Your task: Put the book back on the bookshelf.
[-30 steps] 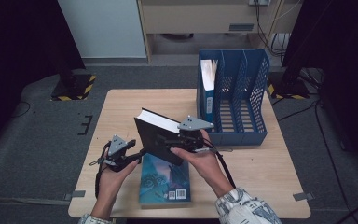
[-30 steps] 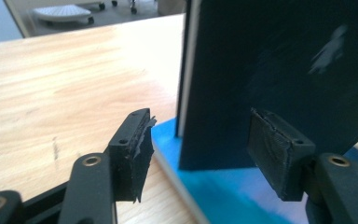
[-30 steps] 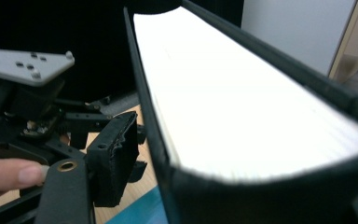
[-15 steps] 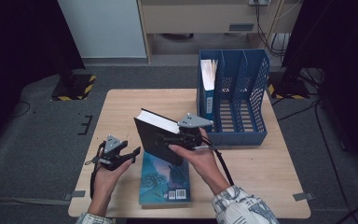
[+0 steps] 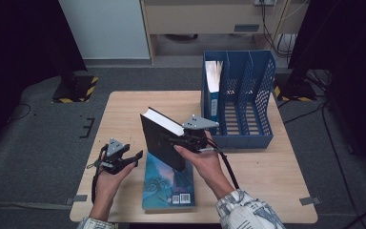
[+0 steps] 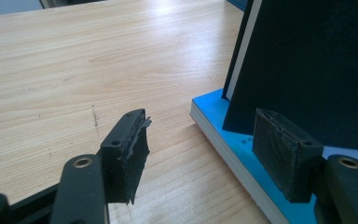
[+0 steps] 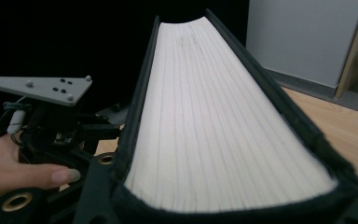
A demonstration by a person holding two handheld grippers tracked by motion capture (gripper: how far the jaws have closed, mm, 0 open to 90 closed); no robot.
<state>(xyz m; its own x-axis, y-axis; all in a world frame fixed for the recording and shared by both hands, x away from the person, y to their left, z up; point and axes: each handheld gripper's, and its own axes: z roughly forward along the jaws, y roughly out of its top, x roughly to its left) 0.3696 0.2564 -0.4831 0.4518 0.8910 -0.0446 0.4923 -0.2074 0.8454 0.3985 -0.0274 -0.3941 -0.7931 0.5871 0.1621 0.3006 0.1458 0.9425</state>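
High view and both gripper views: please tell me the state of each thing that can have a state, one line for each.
Thick black hardcover book: closed, lifted upright, clamped in the right claw.
Flat blue paperback book: closed, lying on the table.
Blue plastic file rack: upright, one book in its left slot.
Left claw: open, empty.
Right claw: shut on the black book, having just tightened.

Matt black book cover over paper pages (pale, smooth); light wood-grain table.
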